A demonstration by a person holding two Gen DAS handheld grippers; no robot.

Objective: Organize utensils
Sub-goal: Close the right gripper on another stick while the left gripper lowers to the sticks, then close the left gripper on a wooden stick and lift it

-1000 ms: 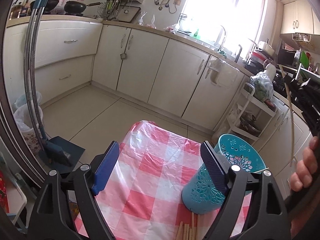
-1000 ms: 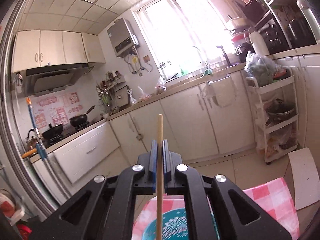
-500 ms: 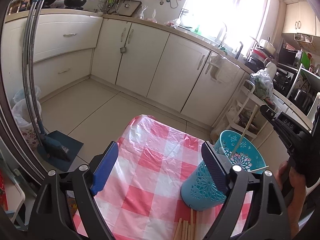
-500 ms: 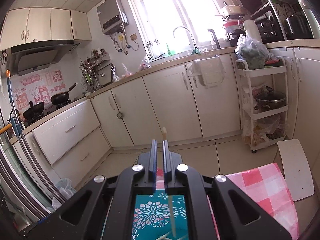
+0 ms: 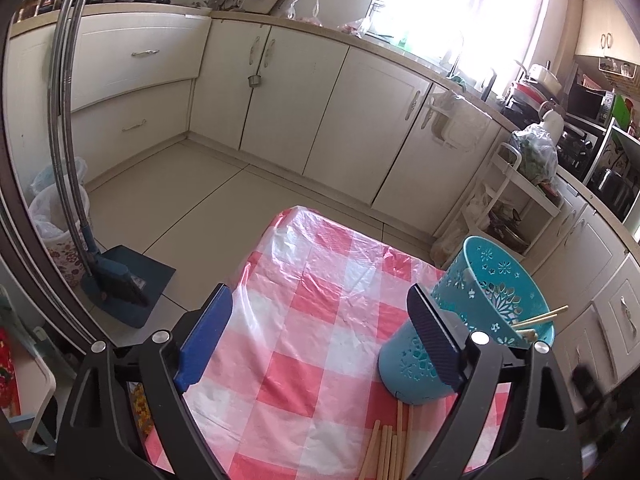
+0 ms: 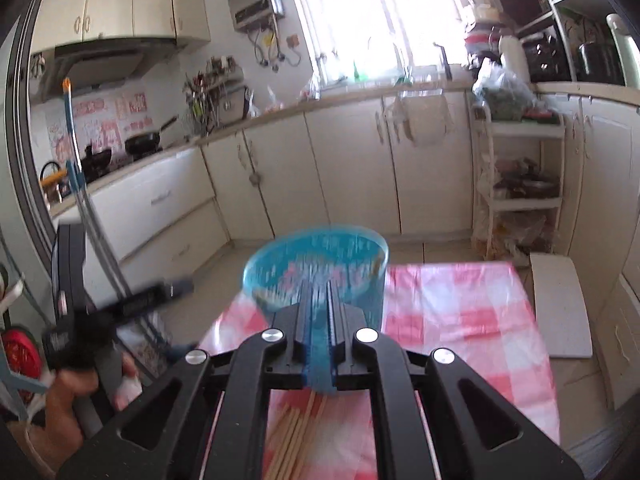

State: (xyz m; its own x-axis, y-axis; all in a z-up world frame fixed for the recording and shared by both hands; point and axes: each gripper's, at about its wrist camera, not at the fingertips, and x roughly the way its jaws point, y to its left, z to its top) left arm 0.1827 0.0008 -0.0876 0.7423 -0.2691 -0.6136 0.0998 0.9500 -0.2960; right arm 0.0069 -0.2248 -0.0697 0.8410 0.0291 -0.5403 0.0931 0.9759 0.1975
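Observation:
A teal perforated utensil holder (image 5: 476,312) stands on the pink checked tablecloth (image 5: 312,312) with chopstick tips (image 5: 540,318) sticking out at its right rim. Several loose wooden chopsticks (image 5: 388,452) lie in front of it. My left gripper (image 5: 320,344) is open and empty, its right finger close to the holder's left side. In the blurred right wrist view the holder (image 6: 316,268) sits just ahead of my right gripper (image 6: 319,312), whose jaws stand nearly together with nothing between them. The loose chopsticks (image 6: 296,436) lie below it.
White kitchen cabinets (image 5: 304,96) run along the far wall. A broom and dustpan (image 5: 120,280) stand on the floor at left. A white shelf cart (image 6: 516,184) stands right of the table, and a white board (image 6: 560,308) leans by the table's right edge.
The chopstick held in my right gripper has dropped into the teal holder. The right gripper has pulled back and down toward the table, out of the left wrist view.

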